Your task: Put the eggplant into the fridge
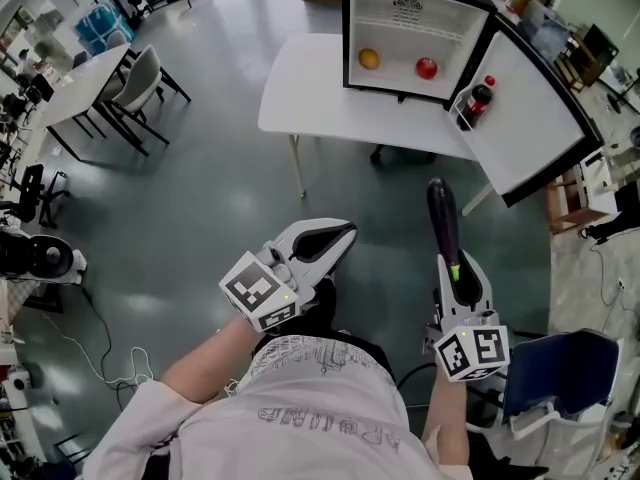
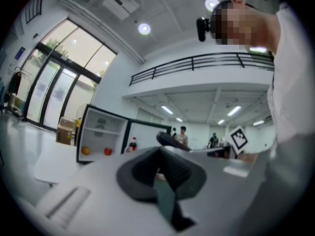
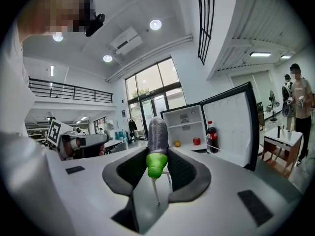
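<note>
Two grippers, one eggplant. The right gripper [image 1: 450, 266] is clamped on the eggplant [image 1: 442, 218] at its green stem end, and the purple body sticks out ahead, over the floor and well apart from the fridge [image 1: 400, 28]. The left gripper [image 1: 335, 236] has its jaws together with nothing in them. One fridge on one white table [image 1: 310, 88], door [image 1: 530, 118] open. Inside are two fruits: one orange [image 1: 369, 58] and one red fruit [image 1: 427, 68], apple or tomato, too small to tell. One cola bottle [image 1: 477, 98] in the door rack.
</note>
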A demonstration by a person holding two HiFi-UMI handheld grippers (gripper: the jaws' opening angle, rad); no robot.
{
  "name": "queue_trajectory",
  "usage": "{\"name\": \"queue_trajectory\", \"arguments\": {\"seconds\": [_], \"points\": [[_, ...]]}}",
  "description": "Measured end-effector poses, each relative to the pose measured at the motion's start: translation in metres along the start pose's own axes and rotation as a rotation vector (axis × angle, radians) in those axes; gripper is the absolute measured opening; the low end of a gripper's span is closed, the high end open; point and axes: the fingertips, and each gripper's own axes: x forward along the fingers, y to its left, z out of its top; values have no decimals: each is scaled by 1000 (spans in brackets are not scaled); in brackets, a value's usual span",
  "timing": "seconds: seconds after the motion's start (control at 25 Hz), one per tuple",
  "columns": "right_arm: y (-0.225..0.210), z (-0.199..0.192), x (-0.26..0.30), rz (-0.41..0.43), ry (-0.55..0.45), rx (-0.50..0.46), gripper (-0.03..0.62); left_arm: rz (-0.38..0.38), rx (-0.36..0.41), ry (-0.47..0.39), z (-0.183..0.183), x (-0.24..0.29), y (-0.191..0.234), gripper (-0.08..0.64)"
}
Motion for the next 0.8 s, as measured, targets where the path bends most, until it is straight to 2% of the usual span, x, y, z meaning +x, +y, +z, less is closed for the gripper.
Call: {"name": "queue_trajectory", "arguments": {"seconds": [0.8], "points": [[-36, 15, 168, -18, 69, 20, 126, -10, -61, 43, 3, 72, 166, 8]]}}
